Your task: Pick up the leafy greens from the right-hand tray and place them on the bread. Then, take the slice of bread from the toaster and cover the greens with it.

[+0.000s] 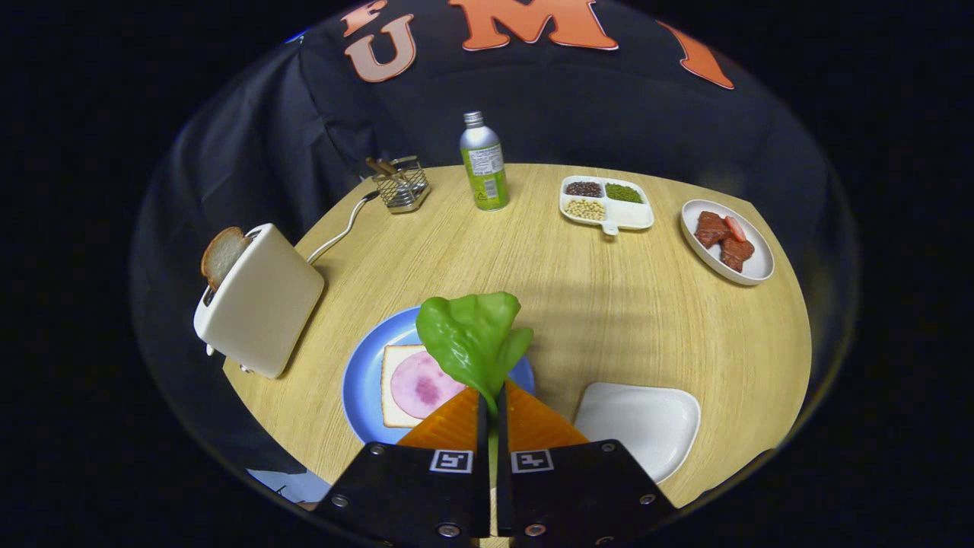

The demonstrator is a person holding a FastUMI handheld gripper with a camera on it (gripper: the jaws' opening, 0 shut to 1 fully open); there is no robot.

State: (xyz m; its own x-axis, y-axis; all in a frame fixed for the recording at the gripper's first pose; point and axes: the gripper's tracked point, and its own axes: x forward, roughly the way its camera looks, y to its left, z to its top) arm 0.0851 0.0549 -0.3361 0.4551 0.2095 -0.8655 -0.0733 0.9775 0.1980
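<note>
Now the gripper (491,407) pinches the stem of the soft green leafy greens (472,339) between both fingers, above the round blue plate (364,380). Square white bread with pink ham (411,384) lies on that plate. Another brown bread slice (222,255) sticks up from the white toaster (262,301).

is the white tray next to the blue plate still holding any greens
No, the white tray is bare, and the leafy greens are pinched between the gripper fingers over the blue plate.
</note>
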